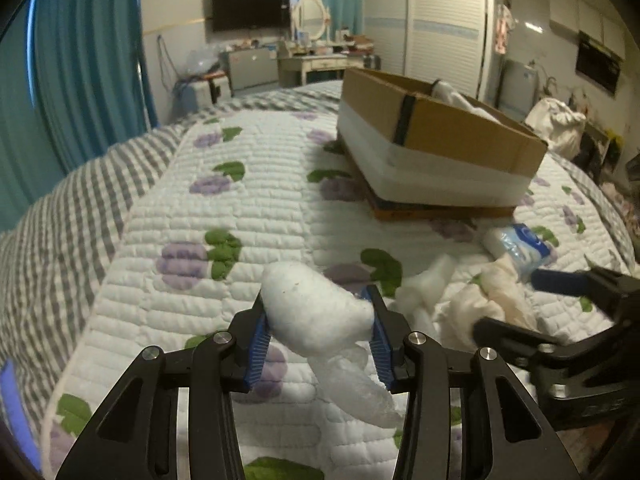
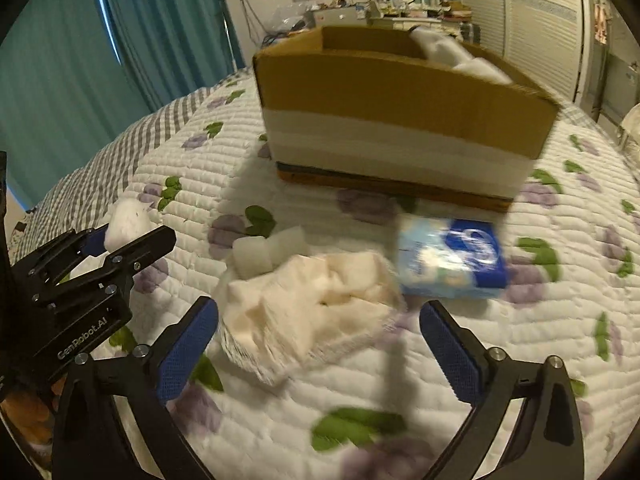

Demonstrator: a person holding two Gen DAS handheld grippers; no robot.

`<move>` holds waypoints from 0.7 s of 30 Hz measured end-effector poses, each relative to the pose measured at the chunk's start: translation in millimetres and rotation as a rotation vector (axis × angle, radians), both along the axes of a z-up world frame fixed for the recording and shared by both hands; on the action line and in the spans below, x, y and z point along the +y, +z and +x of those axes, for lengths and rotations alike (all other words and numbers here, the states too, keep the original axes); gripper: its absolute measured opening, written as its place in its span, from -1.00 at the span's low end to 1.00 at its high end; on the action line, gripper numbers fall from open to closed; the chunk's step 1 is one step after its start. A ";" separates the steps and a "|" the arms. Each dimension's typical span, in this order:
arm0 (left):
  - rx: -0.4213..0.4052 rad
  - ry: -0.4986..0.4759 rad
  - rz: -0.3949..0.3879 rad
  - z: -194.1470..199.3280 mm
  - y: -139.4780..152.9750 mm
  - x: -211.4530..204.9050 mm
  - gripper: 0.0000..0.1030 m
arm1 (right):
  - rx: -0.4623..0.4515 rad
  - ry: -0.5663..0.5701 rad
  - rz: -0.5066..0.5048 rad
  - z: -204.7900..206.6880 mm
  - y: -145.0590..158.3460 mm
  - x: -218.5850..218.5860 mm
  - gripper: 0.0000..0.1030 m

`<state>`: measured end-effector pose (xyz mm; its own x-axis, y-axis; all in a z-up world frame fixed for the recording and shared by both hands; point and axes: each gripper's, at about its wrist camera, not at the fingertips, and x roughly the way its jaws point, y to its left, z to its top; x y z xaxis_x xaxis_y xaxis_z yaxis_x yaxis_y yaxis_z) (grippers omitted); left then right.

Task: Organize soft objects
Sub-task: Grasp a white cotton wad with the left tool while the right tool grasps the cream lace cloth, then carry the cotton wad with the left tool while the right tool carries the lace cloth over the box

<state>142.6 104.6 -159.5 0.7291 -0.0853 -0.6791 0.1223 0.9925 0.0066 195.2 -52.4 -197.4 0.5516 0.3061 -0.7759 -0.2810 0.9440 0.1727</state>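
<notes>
Soft objects lie scattered on a quilted bedspread (image 2: pixel 280 420) printed with purple flowers and green leaves. The left gripper (image 1: pixel 318 330) is clamped on a white cotton wad (image 1: pixel 316 312), both blue pads pressing its sides, with a crinkled clear plastic tail (image 1: pixel 360 392) hanging below it toward the quilt. In the right wrist view the same gripper appears at the left edge, its black body lettered "GenRobot.AI". The right gripper (image 2: pixel 320 344) stands wide apart with nothing between its blue-padded fingers (image 2: pixel 188 348), poised over a crumpled cream cloth (image 2: pixel 316 312) with a fringed edge. Just behind the cloth sit two white foam blocks (image 2: pixel 264 252), touching it. To the right of the cloth lies a blue and white tissue pack (image 2: pixel 452 258); its printing is too blurred to read. Farther back a cardboard box (image 2: pixel 400 92) with a white band around its lower half rests on a flat brown base, and white soft material (image 2: pixel 452 56) shows above its rim, probably more padding. A dark television (image 1: pixel 250 8) hangs on the far wall beside teal curtains (image 1: pixel 80 60).
</notes>
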 end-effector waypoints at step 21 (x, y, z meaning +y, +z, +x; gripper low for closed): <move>0.055 -0.046 -0.018 -14.9 -5.2 -17.4 -0.17 | -0.027 0.015 -0.028 -21.4 -3.3 -5.0 -0.58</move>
<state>127.8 87.2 -164.7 0.6853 -0.1309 -0.7164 0.1679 0.9856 -0.0195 173.9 -57.4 -200.7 0.5682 0.2933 -0.7689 -0.2996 0.9439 0.1387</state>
